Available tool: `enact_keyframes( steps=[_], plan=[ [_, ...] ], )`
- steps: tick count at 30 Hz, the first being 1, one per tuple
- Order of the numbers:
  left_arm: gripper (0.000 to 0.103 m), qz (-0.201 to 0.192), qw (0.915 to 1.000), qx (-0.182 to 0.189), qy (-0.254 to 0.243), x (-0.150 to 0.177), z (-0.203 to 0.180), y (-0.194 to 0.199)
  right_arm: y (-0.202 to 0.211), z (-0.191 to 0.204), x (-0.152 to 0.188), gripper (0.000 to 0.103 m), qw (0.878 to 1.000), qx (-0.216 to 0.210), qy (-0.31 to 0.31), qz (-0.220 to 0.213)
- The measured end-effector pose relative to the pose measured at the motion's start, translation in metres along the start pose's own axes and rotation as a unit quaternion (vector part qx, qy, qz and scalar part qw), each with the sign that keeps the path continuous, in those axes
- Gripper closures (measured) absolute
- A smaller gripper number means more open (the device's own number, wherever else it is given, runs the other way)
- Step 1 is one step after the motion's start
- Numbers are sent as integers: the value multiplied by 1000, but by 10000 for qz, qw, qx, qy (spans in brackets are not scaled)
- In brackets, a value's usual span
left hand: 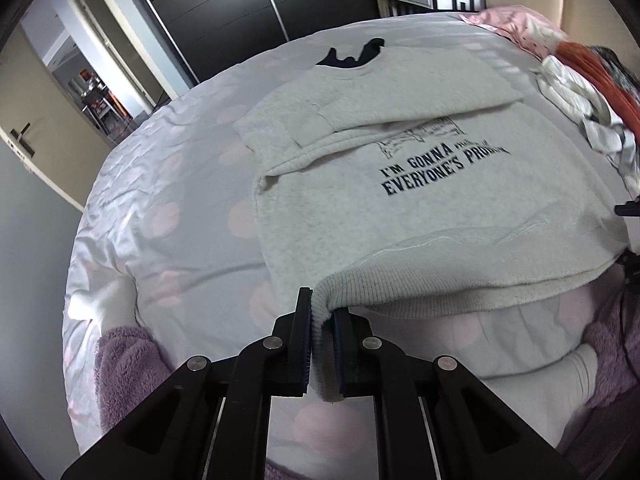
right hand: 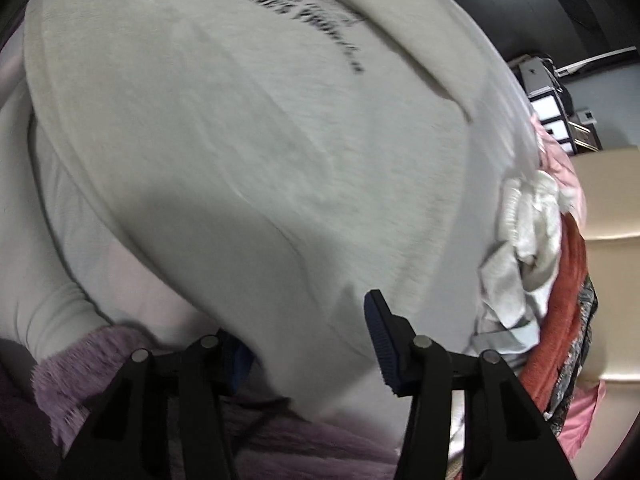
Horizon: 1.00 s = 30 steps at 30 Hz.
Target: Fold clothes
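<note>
The sweatshirt (left hand: 440,200) carries dark printed capitals on its chest, just below the folded sleeve (left hand: 360,120). The upper line reads "I'M GONNA", followed by small words too fine to read. The lower line reads "EVERYONE'S PRO", its ending blurred. Above the words sits a small line drawing. In the right wrist view the same print (right hand: 288,12) is smeared and unreadable.
</note>
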<state>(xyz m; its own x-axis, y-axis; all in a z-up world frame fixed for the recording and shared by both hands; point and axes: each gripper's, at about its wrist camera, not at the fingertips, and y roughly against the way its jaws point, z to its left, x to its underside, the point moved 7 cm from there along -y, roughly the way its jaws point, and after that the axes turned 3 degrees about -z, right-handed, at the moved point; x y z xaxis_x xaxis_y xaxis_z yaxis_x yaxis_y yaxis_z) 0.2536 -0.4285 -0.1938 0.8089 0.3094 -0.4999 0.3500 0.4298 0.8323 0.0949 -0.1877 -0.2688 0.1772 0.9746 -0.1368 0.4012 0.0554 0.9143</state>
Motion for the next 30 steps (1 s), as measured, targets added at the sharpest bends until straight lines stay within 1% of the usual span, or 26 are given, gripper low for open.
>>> enact_keyframes(
  steps=[3, 7, 10, 14, 17, 19, 21, 22, 24, 27, 28, 29, 30],
  plan=[
    [93, 94, 9999, -78, -15, -8, 4, -13, 6, -27, 1, 59, 9996, 75, -266, -76],
    [93, 229, 9996, -142, -25, -22, 2, -37, 14, -63, 1, 59, 9978, 172, -614, -176],
    [93, 396, 9991, -138, 33, -33, 2, -59, -8, -74, -40, 59, 9970, 142, -729, -234],
    [93, 644, 9977, -46, 189, -43, 5, -92, -24, -86, -66, 61, 9955, -24, -920, -239],
    [90, 796, 9959, 101, 419, -48, 8, -117, -35, -98, -82, 61, 9914, -330, -1224, -315],
    [88, 898, 9934, 288, 659, -50, 12, -130, -40, -107, -85, 60, 9832, -752, -1592, -490],
    [85, 929, 9899, 504, 943, -51, 18, -136, -44, -116, -88, 59, 9714, -1171, -1955, -662],
    [76, 936, 9878, 609, 1083, -52, 21, -139, -46, -121, -90, 58, 9643, -1379, -2133, -748],
    [63, 846, 9872, 642, 1192, -55, 29, -138, -49, -131, -94, 58, 9475, -1792, -2485, -917],
    [61, 656, 9872, 640, 1303, -59, 42, -129, -52, -147, -100, 56, 9168, -2383, -2987, -1162],
    [61, 589, 9863, 668, 1392, -60, 47, -124, -51, -150, -101, 55, 9122, -2437, -3059, -1218],
    [61, 520, 9850, 705, 1489, -60, 53, -119, -47, -151, -101, 54, 9112, -2441, -3070, -1260],
    [59, 468, 9836, 741, 1576, -60, 57, -114, -44, -152, -101, 50, 9101, -2445, -3081, -1301]
  ],
)
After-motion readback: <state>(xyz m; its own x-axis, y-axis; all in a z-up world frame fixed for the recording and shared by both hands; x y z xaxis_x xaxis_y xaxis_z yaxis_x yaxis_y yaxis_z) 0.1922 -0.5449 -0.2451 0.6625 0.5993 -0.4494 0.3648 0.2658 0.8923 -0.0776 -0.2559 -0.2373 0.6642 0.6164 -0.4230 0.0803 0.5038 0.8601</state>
